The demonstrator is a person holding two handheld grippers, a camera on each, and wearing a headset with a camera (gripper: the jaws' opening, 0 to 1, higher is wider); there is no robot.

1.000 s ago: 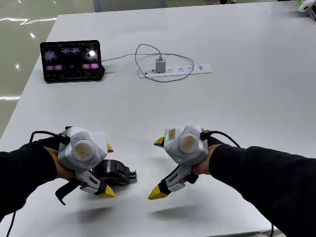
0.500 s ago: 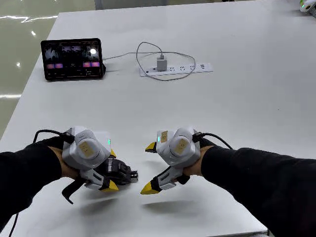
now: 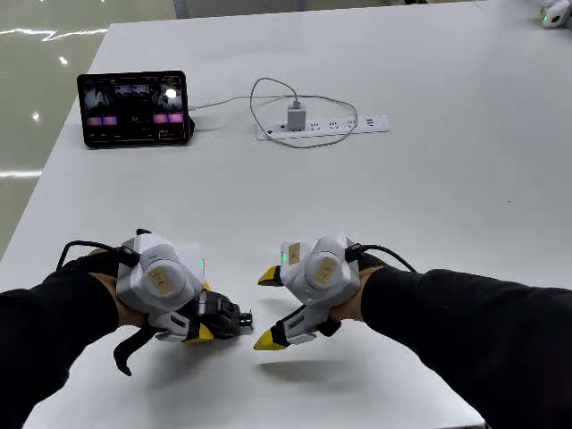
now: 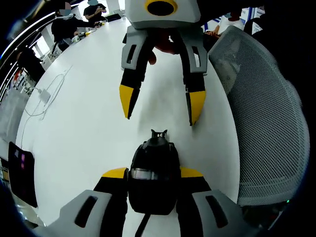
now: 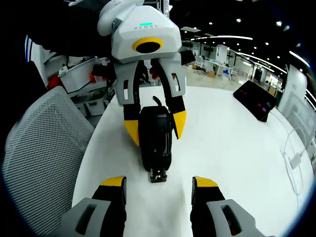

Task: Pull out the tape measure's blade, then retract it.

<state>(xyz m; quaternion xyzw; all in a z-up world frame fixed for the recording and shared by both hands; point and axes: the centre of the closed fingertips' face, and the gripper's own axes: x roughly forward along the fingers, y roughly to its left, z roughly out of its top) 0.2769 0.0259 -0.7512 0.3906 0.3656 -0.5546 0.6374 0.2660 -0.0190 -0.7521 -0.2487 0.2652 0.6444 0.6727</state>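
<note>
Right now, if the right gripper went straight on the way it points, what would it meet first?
The right gripper would likely meet the small metal blade tip of the black plastic tape measure, clamped in the left gripper facing it.

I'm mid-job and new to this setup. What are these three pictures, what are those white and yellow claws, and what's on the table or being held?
No robot here: a person holds a two-jaw gripper in each hand. The wide picture comes from a headset camera looking down at the white table. The two round pictures come from cameras riding on the grippers, so each sees its own jaws at the bottom and the other gripper facing it. The left gripper is shut on a black tape measure, blade not pulled out. The right gripper is open and empty, aimed at the tape's end hook. Farther back lie a tablet with a lit screen and a power strip with a charger plugged in.
</note>
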